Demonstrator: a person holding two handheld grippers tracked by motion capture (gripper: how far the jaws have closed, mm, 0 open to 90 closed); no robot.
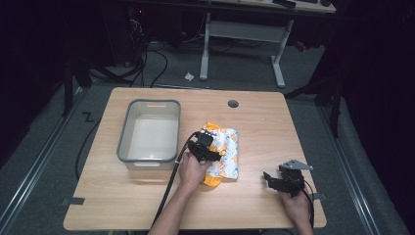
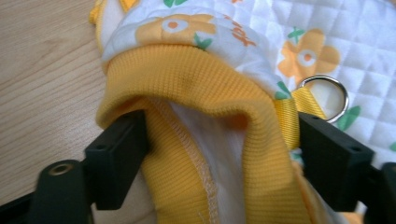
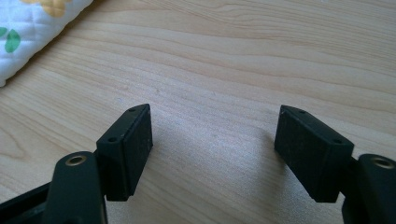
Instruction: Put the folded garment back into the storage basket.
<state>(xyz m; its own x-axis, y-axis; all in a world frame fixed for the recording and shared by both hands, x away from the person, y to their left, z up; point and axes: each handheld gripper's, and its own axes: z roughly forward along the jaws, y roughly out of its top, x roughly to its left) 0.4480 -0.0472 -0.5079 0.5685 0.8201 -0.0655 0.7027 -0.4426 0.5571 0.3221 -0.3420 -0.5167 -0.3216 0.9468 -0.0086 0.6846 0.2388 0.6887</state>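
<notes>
A small quilted white garment [image 1: 226, 149] with orange flowers and yellow ribbed trim lies on the wooden table [image 1: 254, 117], right of the bin. My left gripper [image 1: 208, 147] rests on its left edge. In the left gripper view the yellow ribbed cuff [image 2: 210, 93] arches up, bunched between the jaws of my left gripper [image 2: 222, 140], and both pads touch the fabric. A metal ring [image 2: 327, 95] on a yellow strap sits by the right jaw. My right gripper [image 1: 275, 181] rests near the table's front right, and its jaws [image 3: 212, 140] stand open over bare wood. A corner of the garment [image 3: 28, 32] lies at the upper left of that view.
A grey-rimmed translucent bin [image 1: 149, 104] stands on the table's left half, with nothing in it. A round cable hole [image 1: 233, 104] is near the far edge. Black cables trail from both grippers over the front edge. A desk frame stands on the floor behind.
</notes>
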